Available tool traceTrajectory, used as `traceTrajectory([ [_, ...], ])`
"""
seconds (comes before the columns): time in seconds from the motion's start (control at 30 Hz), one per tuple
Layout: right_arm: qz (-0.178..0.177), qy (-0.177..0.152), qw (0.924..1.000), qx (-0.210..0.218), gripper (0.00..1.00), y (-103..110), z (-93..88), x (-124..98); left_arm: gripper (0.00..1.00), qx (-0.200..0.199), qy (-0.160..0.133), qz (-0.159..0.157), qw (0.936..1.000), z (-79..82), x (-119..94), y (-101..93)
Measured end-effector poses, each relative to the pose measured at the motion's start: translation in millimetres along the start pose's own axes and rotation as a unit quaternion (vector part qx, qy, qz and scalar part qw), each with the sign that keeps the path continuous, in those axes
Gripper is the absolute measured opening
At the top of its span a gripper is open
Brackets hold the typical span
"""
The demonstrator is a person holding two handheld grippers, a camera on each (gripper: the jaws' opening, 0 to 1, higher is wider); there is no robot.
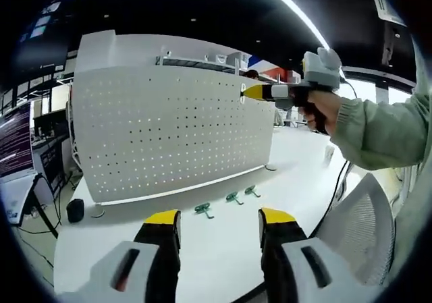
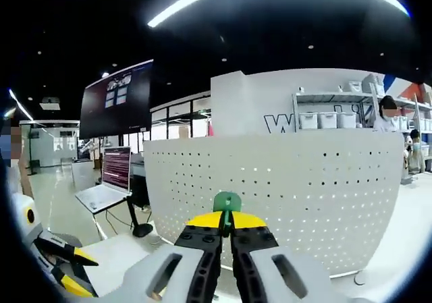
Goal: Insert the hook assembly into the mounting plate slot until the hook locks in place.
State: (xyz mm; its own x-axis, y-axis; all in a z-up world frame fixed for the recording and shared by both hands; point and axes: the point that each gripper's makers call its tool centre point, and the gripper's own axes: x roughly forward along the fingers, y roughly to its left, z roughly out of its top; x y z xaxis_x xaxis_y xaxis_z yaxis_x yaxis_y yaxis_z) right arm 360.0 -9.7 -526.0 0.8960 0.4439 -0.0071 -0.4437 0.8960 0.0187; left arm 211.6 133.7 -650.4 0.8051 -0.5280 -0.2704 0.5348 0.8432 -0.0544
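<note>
A white perforated mounting plate (image 1: 169, 134) stands upright on a white table (image 1: 223, 242). Three green hooks (image 1: 204, 210) (image 1: 233, 198) (image 1: 252, 191) lie in a row on the table in front of it. My left gripper (image 1: 219, 225) is open above the table, short of the hooks, with nothing between its yellow-tipped jaws. The right gripper (image 1: 246, 92), held by a hand, hovers near the plate's upper right corner. In the right gripper view, my right gripper (image 2: 227, 222) is shut on a green hook (image 2: 227, 202), facing the plate (image 2: 297, 195) at close range.
A laptop (image 2: 101, 196) on a stand and a large dark screen (image 2: 116, 100) are at the left. A small black object (image 1: 75, 210) sits at the table's left edge. A mesh chair back (image 1: 354, 215) is at the right. Shelves with bins (image 2: 331, 119) stand behind the plate.
</note>
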Motion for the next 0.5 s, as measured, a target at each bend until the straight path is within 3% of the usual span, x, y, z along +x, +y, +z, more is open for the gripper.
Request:
traceTrajectory([
  [0.5,-0.019,-0.02,0.9996,-0.005,0.02,-2,20.1,52,0.47,0.004,0.0,-0.012,0.9999,-1.2,-1,-5.3],
])
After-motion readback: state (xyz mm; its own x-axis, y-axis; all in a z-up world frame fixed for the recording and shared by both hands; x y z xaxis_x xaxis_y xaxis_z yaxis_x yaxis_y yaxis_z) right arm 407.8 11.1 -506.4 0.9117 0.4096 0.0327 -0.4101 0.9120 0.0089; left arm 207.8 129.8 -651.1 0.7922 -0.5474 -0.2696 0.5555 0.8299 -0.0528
